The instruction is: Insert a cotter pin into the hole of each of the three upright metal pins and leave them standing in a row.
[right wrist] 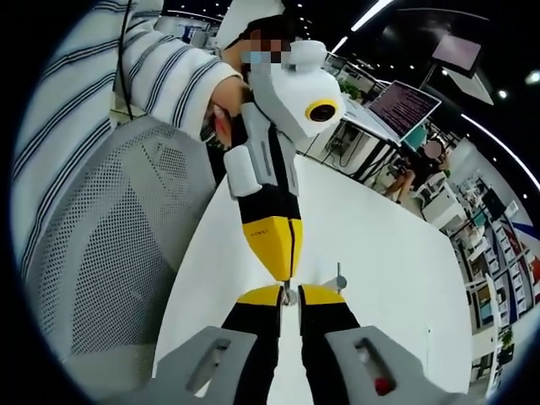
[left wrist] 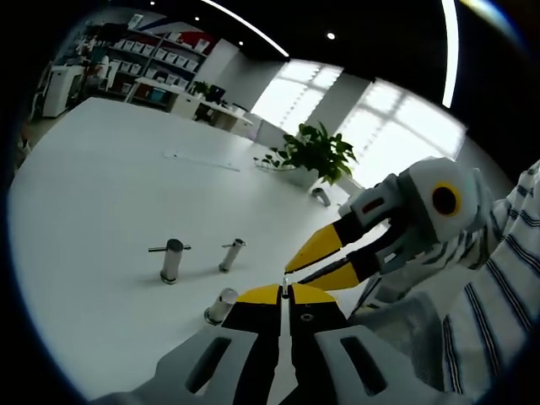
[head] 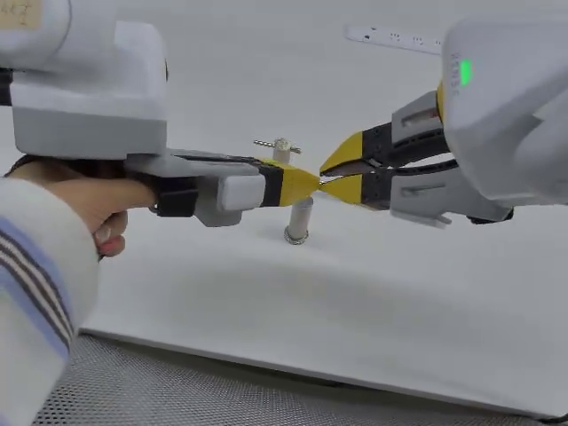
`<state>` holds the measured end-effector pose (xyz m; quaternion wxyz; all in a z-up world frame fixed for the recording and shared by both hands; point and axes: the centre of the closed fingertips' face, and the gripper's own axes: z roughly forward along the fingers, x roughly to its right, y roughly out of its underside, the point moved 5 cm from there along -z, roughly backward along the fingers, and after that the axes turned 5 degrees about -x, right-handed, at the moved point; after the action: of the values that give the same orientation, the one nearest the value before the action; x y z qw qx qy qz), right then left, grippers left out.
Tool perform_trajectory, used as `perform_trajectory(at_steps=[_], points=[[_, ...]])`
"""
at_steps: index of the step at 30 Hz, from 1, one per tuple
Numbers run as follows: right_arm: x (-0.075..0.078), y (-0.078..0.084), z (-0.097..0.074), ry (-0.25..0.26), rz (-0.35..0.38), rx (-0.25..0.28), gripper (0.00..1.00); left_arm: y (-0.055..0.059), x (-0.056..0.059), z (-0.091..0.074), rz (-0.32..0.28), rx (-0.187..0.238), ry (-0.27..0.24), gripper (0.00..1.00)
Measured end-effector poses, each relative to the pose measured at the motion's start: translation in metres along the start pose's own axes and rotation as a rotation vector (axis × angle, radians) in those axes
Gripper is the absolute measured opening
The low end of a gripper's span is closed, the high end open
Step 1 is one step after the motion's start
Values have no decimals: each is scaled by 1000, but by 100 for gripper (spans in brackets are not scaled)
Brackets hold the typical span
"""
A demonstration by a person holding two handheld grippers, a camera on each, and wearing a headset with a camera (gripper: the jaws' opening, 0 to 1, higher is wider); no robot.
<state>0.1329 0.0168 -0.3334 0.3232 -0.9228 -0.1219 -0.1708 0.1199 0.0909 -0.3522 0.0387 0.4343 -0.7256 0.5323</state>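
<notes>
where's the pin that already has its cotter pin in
The fitted pin is leftmost of three in the left gripper view, next to a bare pin; in the head view, behind a nearer pin.

A white power strip [head: 390,37] lies near the far edge of the white tabletop [head: 355,311], a potted plant [left wrist: 316,152] stands at its far end, and a grey mesh chair [right wrist: 118,253] adjoins its near edge.

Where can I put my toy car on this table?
The wide bare table between the nearest upright pin and the front edge is free. So is the top behind the pins, up to the power strip. It is crowded in the middle, where the left gripper and right gripper meet tip to tip by the pins.
</notes>
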Motion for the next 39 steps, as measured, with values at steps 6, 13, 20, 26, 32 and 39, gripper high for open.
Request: perform_trajectory(at_steps=[6, 13, 20, 26, 32, 39], points=[[-4, 12, 0, -34, 89, -6, 10, -1, 2, -2, 146, -17, -2, 0], [-5, 17, 2, -61, 197, 27, 11, -4, 13, -2, 256, -26, 41, 0], [-5, 19, 0, -57, 212, 30, 10, -2, 17, -1, 319, -60, 65, 0], [-9, 19, -2, -70, 220, 36, 8, 0, 17, 2, 396, -106, 67, 0], [-14, 21, -3, -100, 209, 32, 5, 1, 19, 6, 528, -155, 76, 0], [-19, 23, -3, -139, 205, 37, 1, 5, 22, 9, 656, -207, 99, 0]])
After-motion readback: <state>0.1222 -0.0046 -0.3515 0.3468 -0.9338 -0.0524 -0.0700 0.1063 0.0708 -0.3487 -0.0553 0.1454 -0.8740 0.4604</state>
